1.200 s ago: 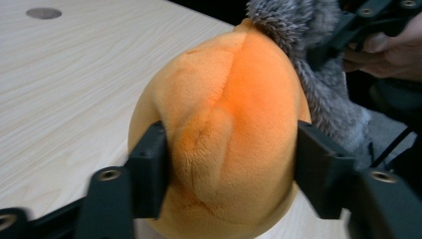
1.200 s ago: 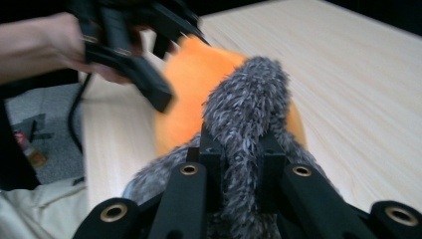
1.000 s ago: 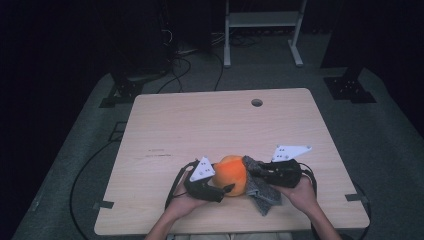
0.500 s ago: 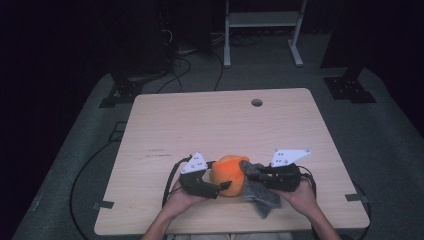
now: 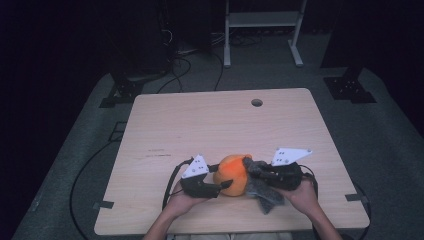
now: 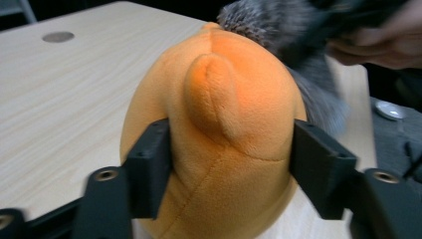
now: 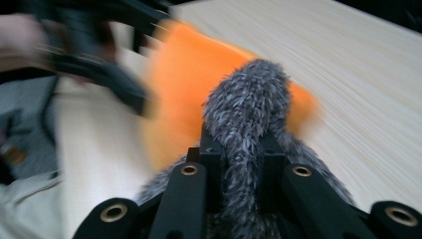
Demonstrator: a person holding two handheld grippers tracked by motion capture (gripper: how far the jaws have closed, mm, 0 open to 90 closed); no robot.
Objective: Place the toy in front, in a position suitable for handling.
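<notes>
Orange plush (image 5: 233, 173) near table (image 5: 210, 125) edge at 6 o'clock | left gripper (image 5: 224, 185) just closing, squeezing plush to steady it | right gripper (image 5: 256, 169) clamped on grey furry piece (image 7: 246, 107), ready to tug

Light wooden table (image 5: 200, 125), white stand (image 5: 262, 20) behind.

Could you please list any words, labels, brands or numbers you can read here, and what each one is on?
None can be read: the orange plush, the grey fur, the table and both grippers, left gripper and right gripper, bear no legible text.
</notes>
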